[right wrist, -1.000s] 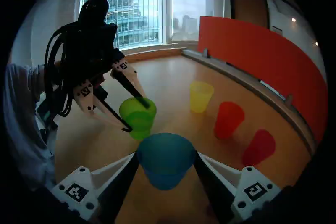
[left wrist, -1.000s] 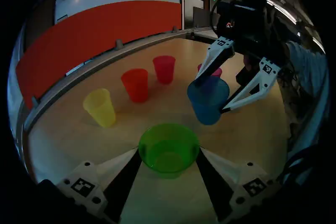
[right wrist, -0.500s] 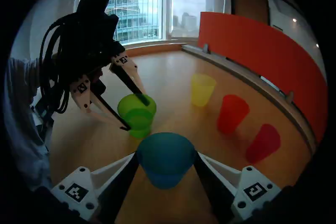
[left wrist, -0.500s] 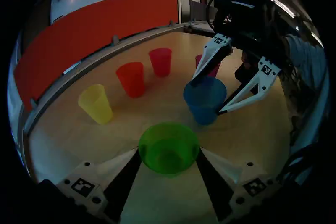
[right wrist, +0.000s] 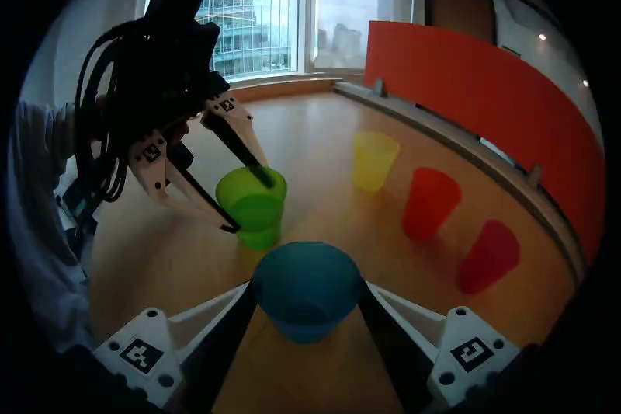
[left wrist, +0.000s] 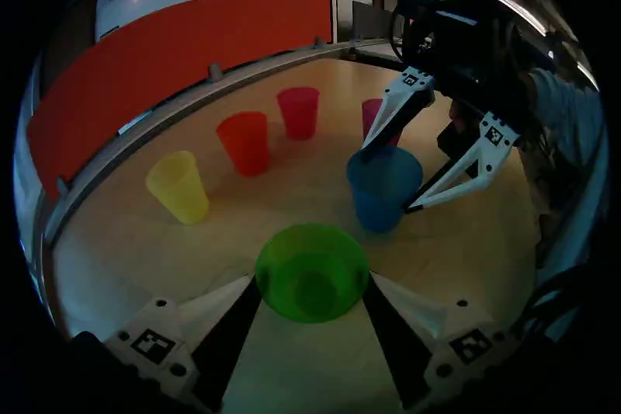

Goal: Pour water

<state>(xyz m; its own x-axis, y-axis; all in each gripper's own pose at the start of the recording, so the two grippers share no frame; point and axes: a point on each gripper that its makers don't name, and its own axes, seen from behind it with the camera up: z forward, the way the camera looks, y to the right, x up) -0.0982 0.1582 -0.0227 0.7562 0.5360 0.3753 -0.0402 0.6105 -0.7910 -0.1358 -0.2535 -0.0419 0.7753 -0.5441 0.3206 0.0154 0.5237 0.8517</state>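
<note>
In the left gripper view, the left hand-held gripper [left wrist: 310,283] grips the green cup [left wrist: 312,270] between both fingers, mouth up. The blue cup [left wrist: 383,187] is at about 1 o'clock from it, near but apart. It is also upright, and the right hand-held gripper [left wrist: 386,179] clamps it from both sides. In the right gripper view, the green cup lies at 11 o'clock from the blue one. I judge that pouring needs one rim brought over the other mouth; which cup holds water I cannot tell. Farther, from 10 to 12 o'clock, a yellow cup [left wrist: 178,186], a red cup [left wrist: 245,142] and a pink cup [left wrist: 299,112] stand on the table [left wrist: 466,251].
</note>
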